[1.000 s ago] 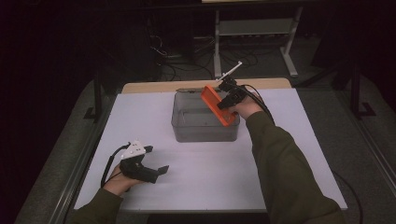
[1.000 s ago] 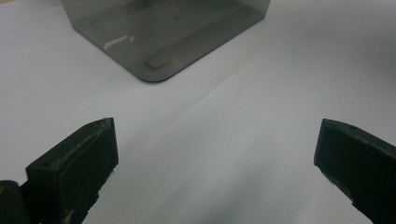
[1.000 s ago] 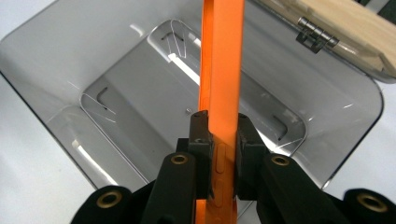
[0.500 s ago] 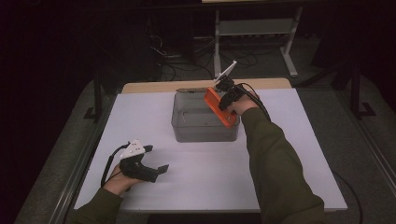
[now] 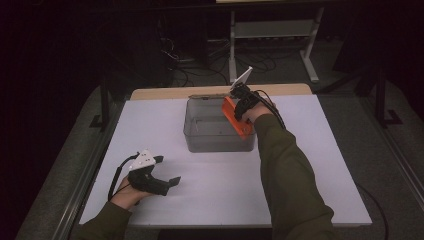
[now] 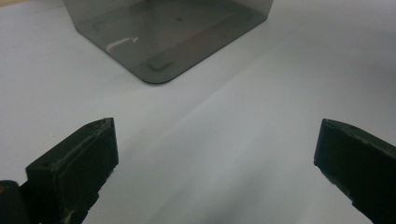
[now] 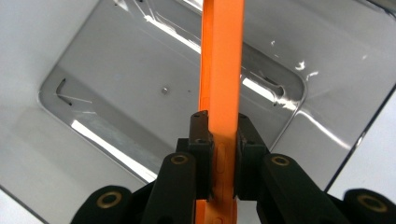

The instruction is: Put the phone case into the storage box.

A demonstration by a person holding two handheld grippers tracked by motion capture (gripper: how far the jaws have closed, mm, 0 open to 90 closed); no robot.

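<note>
From the high view, the grey bin [image 5: 218, 132] sits toward the far middle of the white bench [image 5: 320, 165]. The right tongs [image 5: 239, 104] hang over the bin's right rim, pinching an orange flat piece [image 5: 235, 119] that slants down along that rim, its long axis running from the far edge toward the near right corner. The left tongs [image 5: 167, 183] rest on the bench well short of the bin, to its near left, so the right hand is by far the nearer to it.

In the left gripper view, the left tongs [image 6: 215, 154] are spread wide with bare bench between them; the bin's [image 6: 168, 37] corner lies ahead.

In the right gripper view, the right tongs [image 7: 223, 140] are pressed on the orange flat piece [image 7: 224, 70], held edge-on above the bin's [image 7: 116, 84] empty floor. What the piece is I cannot tell, perhaps a case.

Compared with a second ago, the piece sits farther right over the bin and steeper; the left tongs are unmoved.
</note>
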